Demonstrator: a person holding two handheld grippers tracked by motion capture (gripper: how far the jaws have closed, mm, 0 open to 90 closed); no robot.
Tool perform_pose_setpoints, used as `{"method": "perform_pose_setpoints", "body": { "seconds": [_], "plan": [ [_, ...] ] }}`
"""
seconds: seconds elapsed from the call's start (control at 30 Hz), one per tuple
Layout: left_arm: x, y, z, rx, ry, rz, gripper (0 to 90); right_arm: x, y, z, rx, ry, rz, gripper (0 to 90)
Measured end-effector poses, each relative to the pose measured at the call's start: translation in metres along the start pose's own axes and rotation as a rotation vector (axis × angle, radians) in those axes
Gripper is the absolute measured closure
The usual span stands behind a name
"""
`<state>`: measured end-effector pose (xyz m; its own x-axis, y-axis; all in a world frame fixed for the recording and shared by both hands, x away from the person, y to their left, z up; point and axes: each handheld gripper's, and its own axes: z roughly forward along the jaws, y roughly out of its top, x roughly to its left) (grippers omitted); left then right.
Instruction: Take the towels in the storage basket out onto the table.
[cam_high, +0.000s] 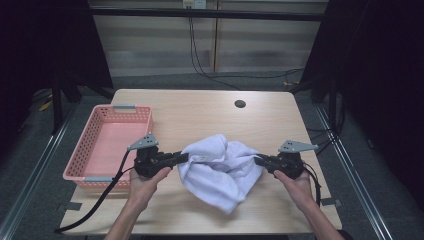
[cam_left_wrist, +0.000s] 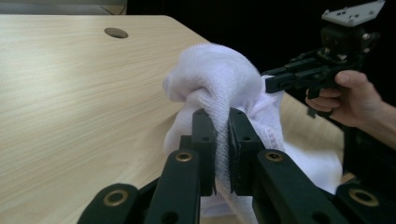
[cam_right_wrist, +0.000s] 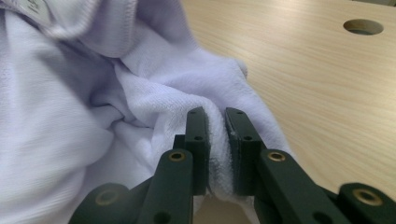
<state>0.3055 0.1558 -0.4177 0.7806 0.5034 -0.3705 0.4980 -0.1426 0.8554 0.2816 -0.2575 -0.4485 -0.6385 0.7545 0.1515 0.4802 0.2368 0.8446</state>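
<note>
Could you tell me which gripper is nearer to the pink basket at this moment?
The left. The left gripper, shut on the white towel, is just beside the pink basket near its right wall. The right gripper grips the towel's far side, well away from it.

Left gripper (cam_high: 184, 158), right gripper (cam_high: 259, 160): black two-jaw bodies, brass-coloured pivot screws, grey three-cornered top plates, trailing black cables; forearms bare.
</note>
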Motion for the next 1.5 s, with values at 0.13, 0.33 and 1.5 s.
{"method": "perform_pose_setpoints", "body": {
  "seconds": [0.13, 0.33, 1.5],
  "plan": [
    [0.005, -0.004, 0.001, 0.003, -0.014, -0.041, 82.9, 0.002, 0.003, -0.004, -0.020, -0.015, -0.008, 73.8],
    [0.003, -0.012, 0.016, 0.063, 0.003, -0.027, 79.5, 0.032, 0.013, 0.007, -0.037, 0.071, -0.063, 46.1],
    [0.010, -0.024, 0.024, 0.087, -0.030, -0.053, 72.3, 0.035, 0.010, 0.036, -0.013, 0.141, -0.008, 83.8]
  ]
}}
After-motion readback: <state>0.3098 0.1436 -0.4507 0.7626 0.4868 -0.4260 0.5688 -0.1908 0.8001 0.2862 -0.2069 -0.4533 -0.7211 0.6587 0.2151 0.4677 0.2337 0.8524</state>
